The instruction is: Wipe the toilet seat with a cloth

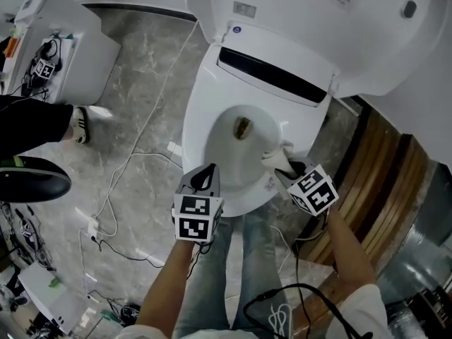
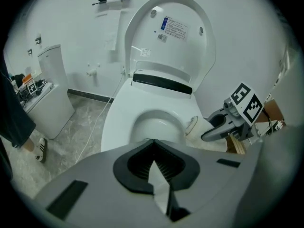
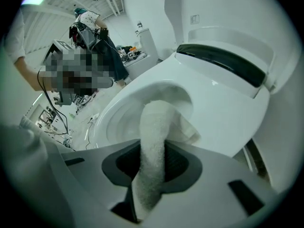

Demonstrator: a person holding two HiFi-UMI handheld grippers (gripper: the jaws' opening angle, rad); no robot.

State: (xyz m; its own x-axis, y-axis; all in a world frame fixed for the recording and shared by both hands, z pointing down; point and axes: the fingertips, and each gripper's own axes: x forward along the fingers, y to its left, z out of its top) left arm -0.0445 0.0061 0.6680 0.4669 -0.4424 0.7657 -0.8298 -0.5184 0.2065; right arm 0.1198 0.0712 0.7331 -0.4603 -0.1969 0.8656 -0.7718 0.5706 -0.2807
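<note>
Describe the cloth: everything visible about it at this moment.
The cloth is white and soft, with a terry-like nap, bunched into a thick roll. The right gripper is shut on it near one end. The free end spreads in loose folds onto the right side of the toilet seat, at the bowl's inner edge.

Left gripper [image 1: 205, 174], 7 o'clock: grey shell, black jaw pads, black-white marker cube [image 1: 196, 217]. Right gripper [image 1: 288, 167], 4 o'clock: same. Light blue jeans [image 1: 247, 274], white sleeves [image 1: 364, 309], black cable [image 1: 282, 296] 6 o'clock.
</note>
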